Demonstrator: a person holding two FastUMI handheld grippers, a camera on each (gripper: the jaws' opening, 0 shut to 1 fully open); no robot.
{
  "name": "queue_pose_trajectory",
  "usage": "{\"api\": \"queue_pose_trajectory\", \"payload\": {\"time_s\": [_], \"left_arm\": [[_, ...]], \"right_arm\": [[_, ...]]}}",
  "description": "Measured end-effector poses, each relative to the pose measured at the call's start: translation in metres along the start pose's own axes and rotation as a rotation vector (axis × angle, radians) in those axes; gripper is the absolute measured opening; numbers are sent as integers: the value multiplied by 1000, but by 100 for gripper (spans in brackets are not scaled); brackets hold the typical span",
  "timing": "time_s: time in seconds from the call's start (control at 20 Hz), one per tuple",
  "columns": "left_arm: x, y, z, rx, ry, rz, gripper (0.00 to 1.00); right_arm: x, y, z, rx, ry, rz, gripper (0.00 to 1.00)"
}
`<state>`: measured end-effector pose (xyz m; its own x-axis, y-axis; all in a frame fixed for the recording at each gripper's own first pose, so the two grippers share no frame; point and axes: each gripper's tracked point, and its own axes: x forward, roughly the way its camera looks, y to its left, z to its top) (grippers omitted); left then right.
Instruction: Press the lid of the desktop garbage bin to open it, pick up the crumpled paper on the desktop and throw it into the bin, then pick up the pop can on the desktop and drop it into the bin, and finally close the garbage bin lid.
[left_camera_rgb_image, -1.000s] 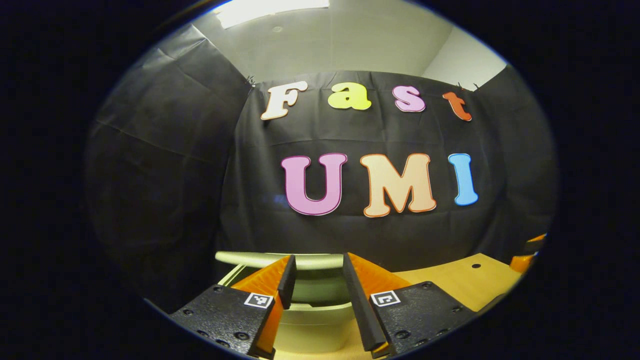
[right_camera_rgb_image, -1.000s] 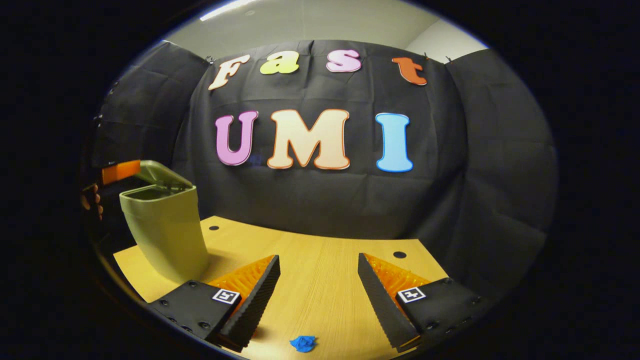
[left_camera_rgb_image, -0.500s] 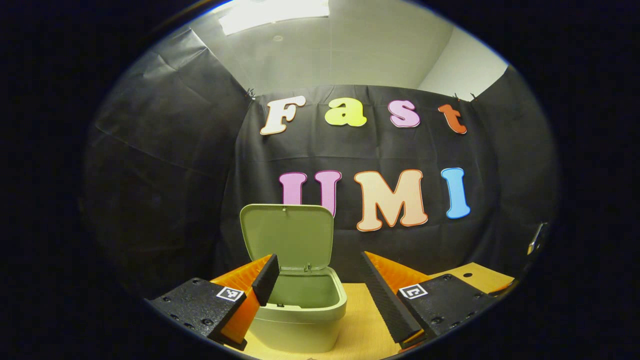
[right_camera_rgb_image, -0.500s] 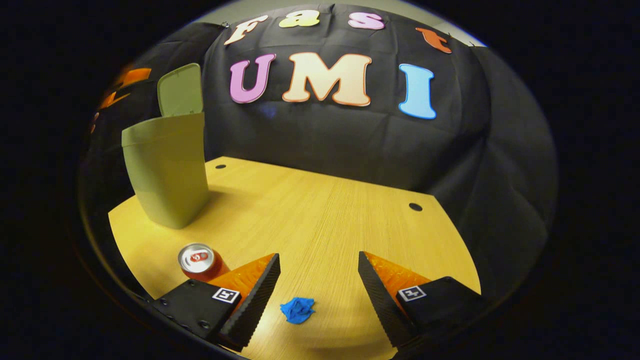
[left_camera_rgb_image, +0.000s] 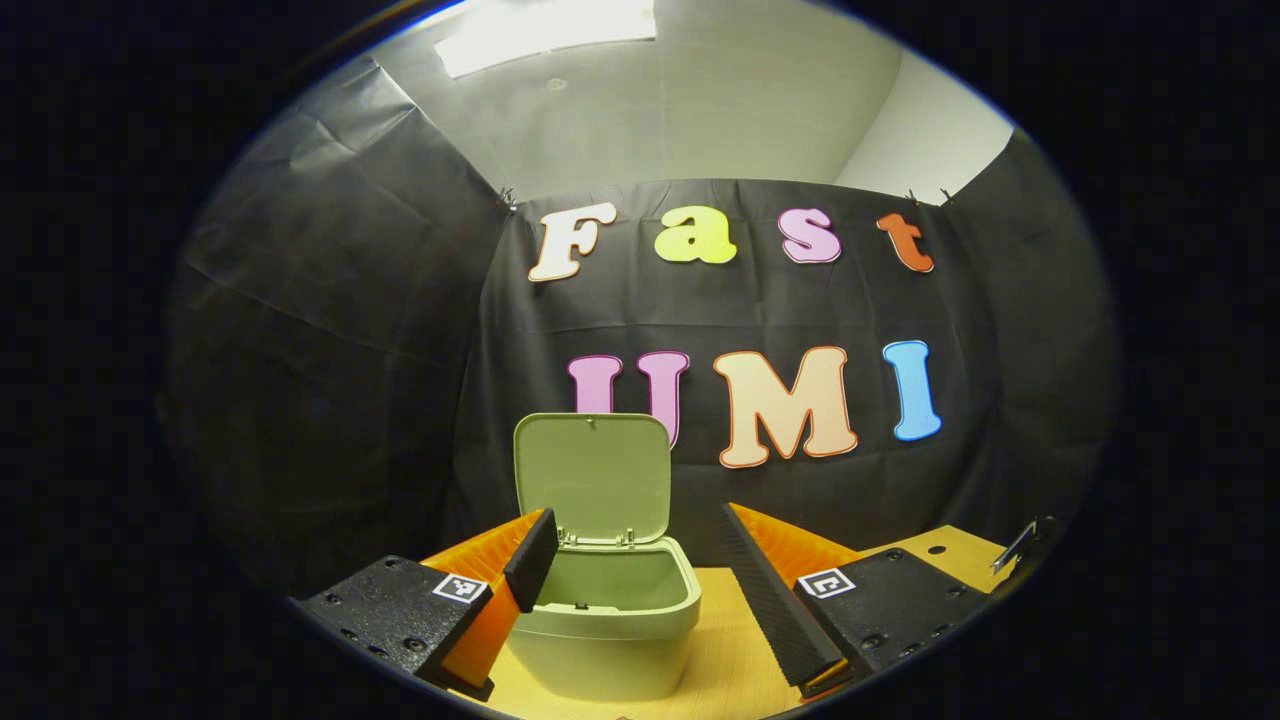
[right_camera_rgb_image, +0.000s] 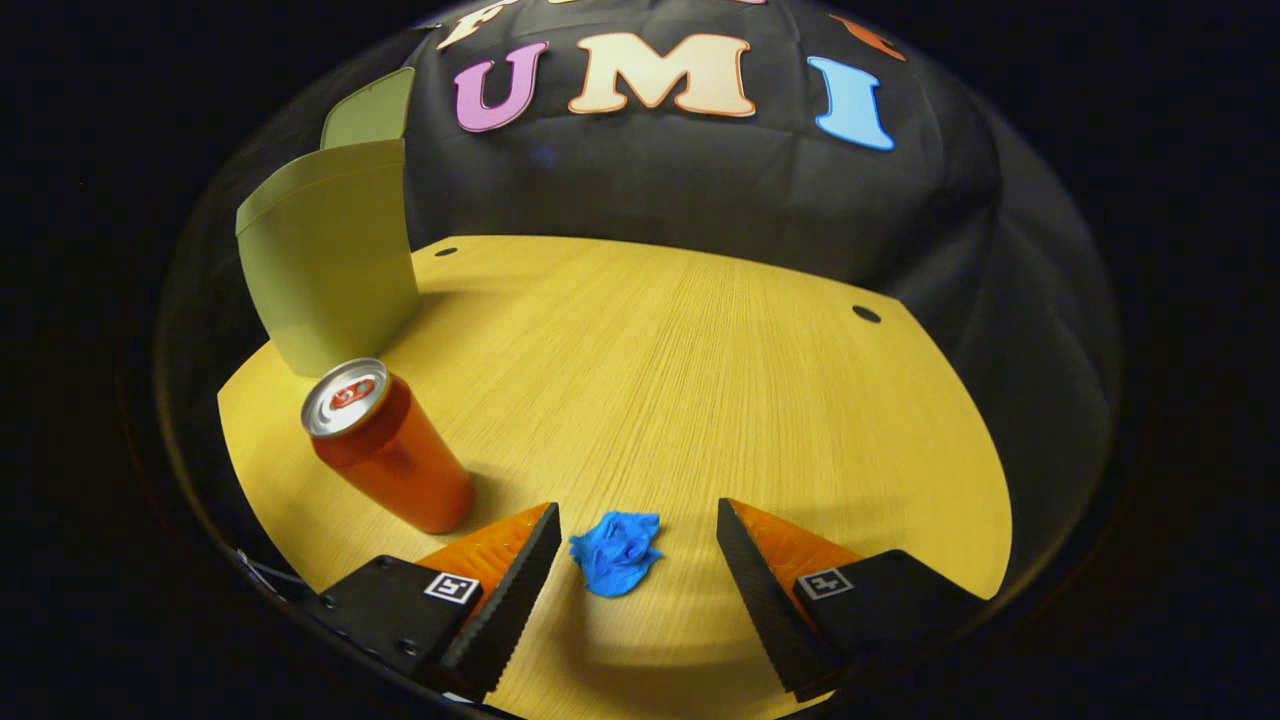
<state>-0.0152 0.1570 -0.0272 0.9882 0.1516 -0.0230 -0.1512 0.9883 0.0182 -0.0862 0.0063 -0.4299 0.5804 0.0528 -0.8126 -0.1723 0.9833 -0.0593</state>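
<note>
- The left gripper view looks level and forward from close behind the open bin (left_camera_rgb_image: 605, 610), toward the booth's back wall.
- The right gripper view tilts down over the worktop (right_camera_rgb_image: 700, 380), near it.
- Both views share the bin and the worktop.

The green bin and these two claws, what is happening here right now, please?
A person holds a claw in each hand. The green bin stands on the wooden desk with its lid up. The left claw hangs open in front of it. The right claw is open, with the blue crumpled paper lying on the desk between its fingers, not gripped. The pop can stands upright near the bin.
</note>
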Motion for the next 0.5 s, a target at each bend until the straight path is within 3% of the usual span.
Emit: {"api": "queue_pose_trajectory", "payload": {"time_s": [0.15, 0.25, 0.4, 0.5], "left_arm": [[-4, 2, -1, 15, 4, 2, 98], [-5, 3, -4, 24, 12, 3, 98], [-6, 3, -9, 23, 25, 5, 96], [-7, 3, -10, 20, 28, 5, 99]], "right_arm": [[6, 3, -20, 28, 58, 24, 99], [8, 6, -24, 24, 74, 36, 84], [9, 7, -21, 21, 56, 36, 24], [8, 4, -17, 18, 60, 31, 7]]}}
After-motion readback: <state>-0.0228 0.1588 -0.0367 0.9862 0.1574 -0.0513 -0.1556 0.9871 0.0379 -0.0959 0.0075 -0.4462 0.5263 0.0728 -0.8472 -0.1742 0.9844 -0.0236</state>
